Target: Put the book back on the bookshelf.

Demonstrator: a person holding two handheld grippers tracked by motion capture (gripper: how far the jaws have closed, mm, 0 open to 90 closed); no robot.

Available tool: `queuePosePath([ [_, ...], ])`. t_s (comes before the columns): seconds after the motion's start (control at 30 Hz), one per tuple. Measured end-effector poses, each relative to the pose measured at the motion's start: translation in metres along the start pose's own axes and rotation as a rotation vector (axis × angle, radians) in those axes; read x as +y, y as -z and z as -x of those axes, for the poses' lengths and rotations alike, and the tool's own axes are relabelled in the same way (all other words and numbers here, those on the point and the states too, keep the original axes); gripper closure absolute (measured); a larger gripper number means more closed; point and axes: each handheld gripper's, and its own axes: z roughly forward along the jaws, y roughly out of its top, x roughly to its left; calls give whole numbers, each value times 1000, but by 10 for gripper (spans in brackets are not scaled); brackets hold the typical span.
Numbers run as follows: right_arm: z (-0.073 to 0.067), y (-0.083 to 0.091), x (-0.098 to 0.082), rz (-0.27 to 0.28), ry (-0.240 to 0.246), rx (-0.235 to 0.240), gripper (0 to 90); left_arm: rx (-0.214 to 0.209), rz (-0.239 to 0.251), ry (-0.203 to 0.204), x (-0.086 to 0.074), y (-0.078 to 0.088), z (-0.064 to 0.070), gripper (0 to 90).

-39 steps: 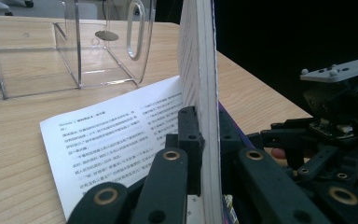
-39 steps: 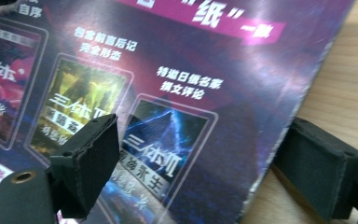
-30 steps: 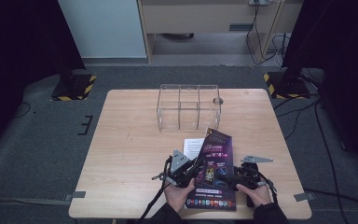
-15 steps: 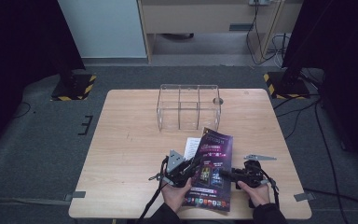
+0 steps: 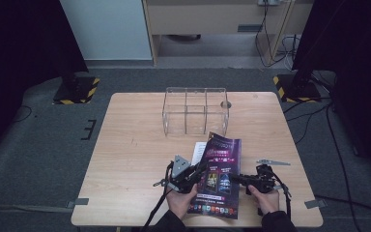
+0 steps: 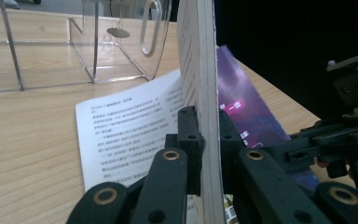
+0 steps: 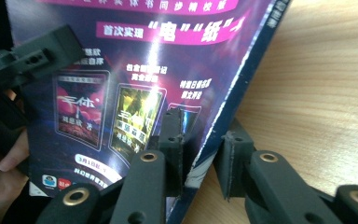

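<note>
Two grippers | left gripper jaws clamped on glossy booklet (purple cover) | right gripper jaws apart astride its edge

Wooden table: clear divided box, printed sheet.
</note>
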Motion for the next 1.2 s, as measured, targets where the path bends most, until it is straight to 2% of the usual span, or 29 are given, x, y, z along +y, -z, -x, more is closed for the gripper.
queuePosePath([
  [0.1,-1,3,1,11,2,-2,765,-3,-7,7,-1,-1,-1,846],
  [0.3,-1,11,4,42,4,0,802,16,-23,16,-4,-3,-5,840],
  [0.47,-3,18,7,74,4,6,839,6,-45,59,-9,-4,-12,799],
  [0.6,-6,21,9,91,23,7,843,8,-57,66,-10,-6,-16,766],
  [0.8,-12,28,13,113,41,33,844,25,-103,78,-11,-9,-22,573],
  [0.87,-14,29,14,125,55,37,844,44,-124,67,-11,-10,-24,485],
  [0.97,-17,31,15,132,63,43,845,60,-142,66,-11,-9,-28,402],
  [1.0,-20,32,17,142,75,46,845,72,-137,65,-9,-7,-32,384],
  [1.1,-24,34,19,145,81,42,845,72,-127,67,-7,-3,-35,373],
  [1.13,-25,34,21,149,88,30,844,84,-127,57,-4,1,-38,357],
  [1.2,-25,34,22,156,84,34,845,92,-126,51,-2,4,-40,346],
])
